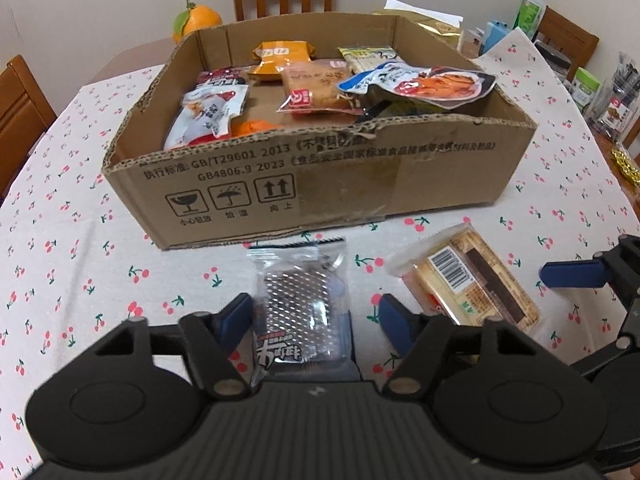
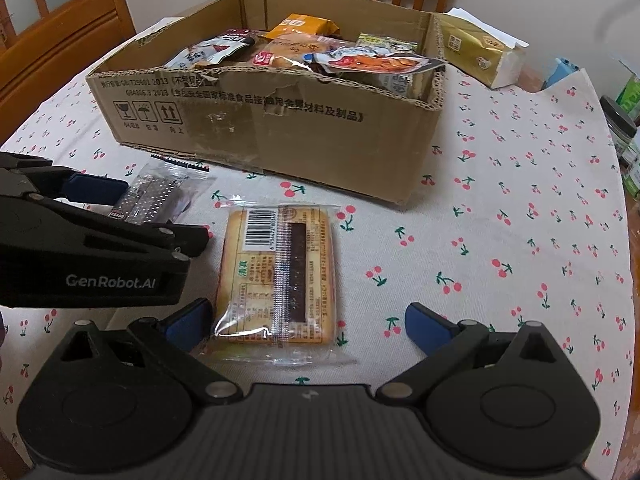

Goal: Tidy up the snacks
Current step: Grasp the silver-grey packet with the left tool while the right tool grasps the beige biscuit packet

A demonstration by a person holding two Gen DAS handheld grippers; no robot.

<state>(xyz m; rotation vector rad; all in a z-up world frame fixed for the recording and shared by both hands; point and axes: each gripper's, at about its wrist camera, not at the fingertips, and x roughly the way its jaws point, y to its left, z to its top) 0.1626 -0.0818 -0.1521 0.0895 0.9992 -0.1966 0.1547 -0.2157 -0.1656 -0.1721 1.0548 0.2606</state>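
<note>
Left gripper (image 1: 314,318) gapes around silver packet (image 1: 300,304); right gripper (image 2: 308,326) gapes around biscuit pack (image 2: 276,276)

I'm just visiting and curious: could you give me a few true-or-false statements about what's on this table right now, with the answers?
1. The cardboard box already holds several snacks. True.
2. The left tool is shut on a packet. False: it is open around the silver packet.
3. The biscuit packet lies inside the box. False: it lies on the tablecloth before the open right tool.
4. An orange sits behind the box. True.
</note>
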